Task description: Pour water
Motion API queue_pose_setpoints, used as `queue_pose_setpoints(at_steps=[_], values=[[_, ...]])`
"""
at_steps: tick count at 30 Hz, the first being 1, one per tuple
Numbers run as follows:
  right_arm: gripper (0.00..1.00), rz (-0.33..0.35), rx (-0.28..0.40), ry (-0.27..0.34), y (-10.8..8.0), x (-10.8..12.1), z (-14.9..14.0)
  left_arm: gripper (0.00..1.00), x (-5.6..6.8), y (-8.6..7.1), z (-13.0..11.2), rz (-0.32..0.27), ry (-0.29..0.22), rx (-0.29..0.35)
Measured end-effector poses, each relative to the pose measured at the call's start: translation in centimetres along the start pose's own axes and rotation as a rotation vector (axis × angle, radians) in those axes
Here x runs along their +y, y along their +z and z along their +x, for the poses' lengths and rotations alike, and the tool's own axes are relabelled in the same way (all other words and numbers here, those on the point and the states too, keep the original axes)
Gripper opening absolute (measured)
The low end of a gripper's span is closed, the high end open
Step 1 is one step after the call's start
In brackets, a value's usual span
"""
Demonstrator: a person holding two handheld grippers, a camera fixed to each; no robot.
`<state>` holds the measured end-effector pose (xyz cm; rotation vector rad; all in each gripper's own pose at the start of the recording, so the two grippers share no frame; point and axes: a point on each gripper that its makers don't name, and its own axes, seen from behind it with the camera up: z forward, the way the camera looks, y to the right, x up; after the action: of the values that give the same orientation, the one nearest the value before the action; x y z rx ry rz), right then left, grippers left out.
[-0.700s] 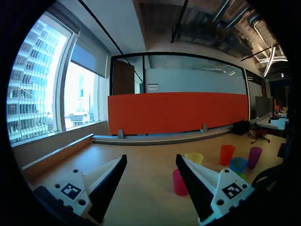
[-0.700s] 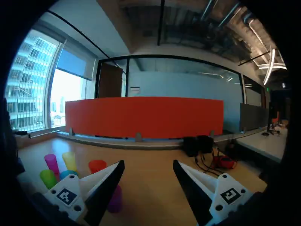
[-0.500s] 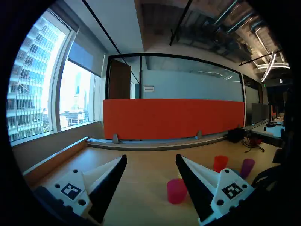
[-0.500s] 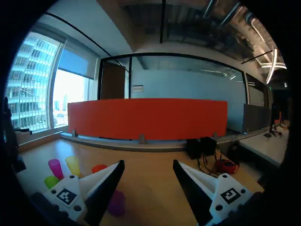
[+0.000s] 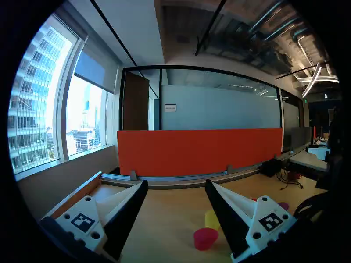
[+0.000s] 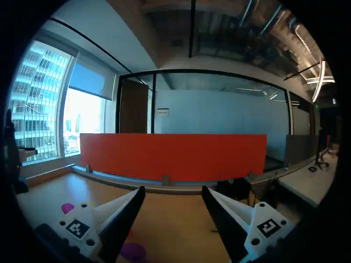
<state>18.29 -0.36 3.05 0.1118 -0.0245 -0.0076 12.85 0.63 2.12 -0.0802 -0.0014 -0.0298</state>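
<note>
Cups sit on the wooden table [image 5: 171, 223]: a pink cup [image 5: 205, 238] and a yellow cup [image 5: 212, 219] close together, just beside the right finger of the left gripper [image 5: 175, 182], whose 2 fingers are spread and empty. The right gripper [image 6: 172, 188] is spread too, a purple cup [image 6: 134, 252] near its left finger.

Plain orange-red partition [image 5: 199, 151]. Before it: light wood table [image 5: 171, 219], pink cup [image 5: 205, 238], yellow cup [image 5: 212, 218], purple cup [image 6: 133, 252]. White, black inner faces, black-white square tags: left gripper [image 5: 176, 183], right gripper [image 6: 172, 189].
</note>
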Motion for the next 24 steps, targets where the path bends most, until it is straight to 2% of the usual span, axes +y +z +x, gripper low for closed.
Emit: queue_pose_setpoints(at_steps=[6, 10, 14, 18, 24], values=[[1.0, 0.018, 0.01, -0.01, 0.0, -0.2, 2.4, 0.96, 0.2, 0.2, 1.7, -0.04, -0.035, -0.013], [1.0, 0.034, 0.01, -0.012, -0.1, -0.3, 2.6, 0.96, 0.7, 0.3, 1.5, -0.069, -0.033, -0.024], [1.0, 0.079, 0.007, -0.008, -0.3, -1.1, 2.8, 0.96, 1.5, 0.5, 0.9, -0.107, -0.028, -0.047], [1.0, 0.152, 0.008, -0.006, -0.6, -2.7, 3.1, 0.97, 3.0, 0.5, 1.1, -0.167, -0.033, -0.048], [1.0, 0.284, -0.005, -0.036, -1.3, -5.8, 3.2, 0.96, 6.0, 0.3, 1.7, -0.279, -0.042, -0.029]])
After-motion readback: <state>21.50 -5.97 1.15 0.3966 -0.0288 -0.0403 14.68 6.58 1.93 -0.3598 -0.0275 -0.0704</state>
